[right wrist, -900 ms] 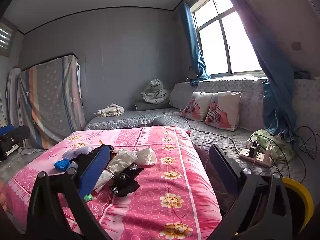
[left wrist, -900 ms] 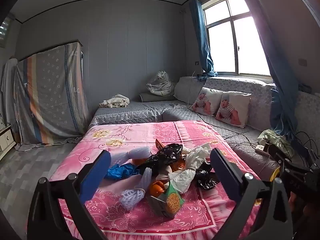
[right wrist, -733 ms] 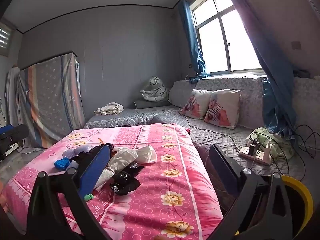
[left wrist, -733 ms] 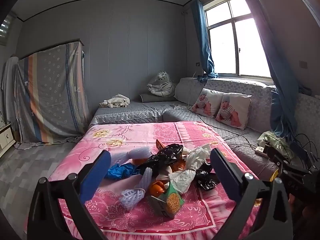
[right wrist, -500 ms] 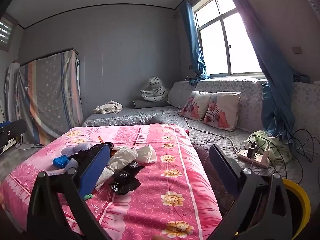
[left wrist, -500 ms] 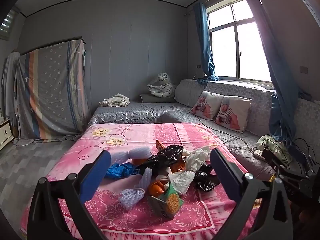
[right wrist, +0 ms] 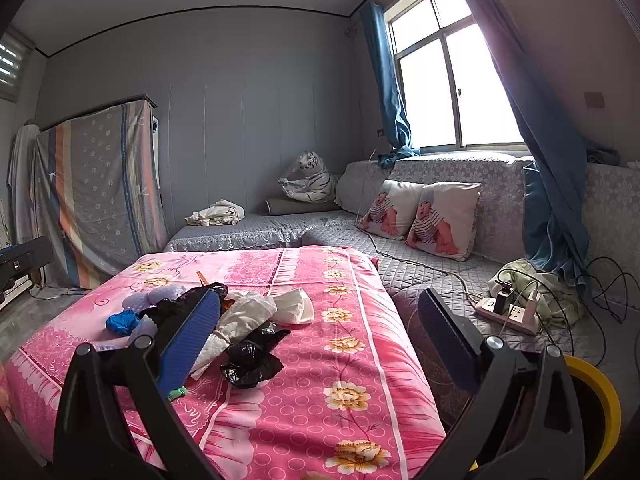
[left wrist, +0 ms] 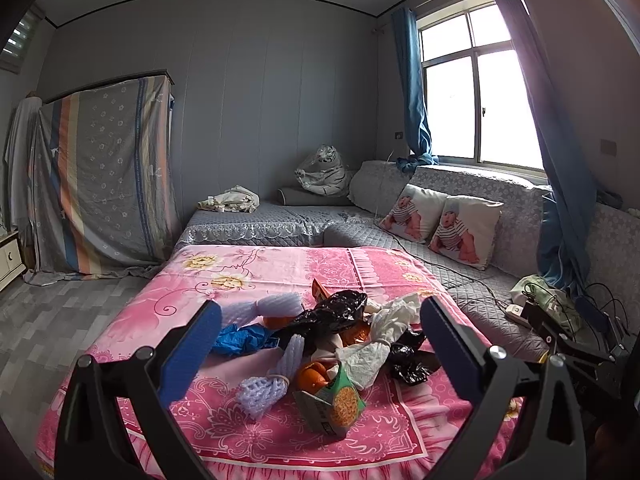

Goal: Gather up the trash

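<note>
Left wrist view: my left gripper (left wrist: 320, 328) has its fingers (left wrist: 192, 350) spread wide with nothing between the pads. It hangs above the near edge of the pink blanket (left wrist: 248, 436) and points slightly down at the trash pile (left wrist: 332, 344). Landmark: the black plastic bag (left wrist: 332, 314) at the pile's centre. Left of it lie a blue crumpled bag (left wrist: 240, 338) and a foam fruit net (left wrist: 278, 304); nearer me, an orange (left wrist: 312, 374), a green snack wrapper (left wrist: 334, 400) and another foam net (left wrist: 260, 390); to its right, white crumpled paper (left wrist: 384, 330). I judge the wide opening suits a first grab of bulky, soft litter.

Right wrist view: my right gripper (right wrist: 320, 324) is likewise fully spread and empty, sitting right of the pile, so the black bag shows behind its left finger (right wrist: 190, 342). A smaller black bag (right wrist: 252, 360) lies nearest. The yellow bin (right wrist: 596, 392) stands at the lower right, off the bed, probably where the trash goes. Nothing collected yet.
</note>
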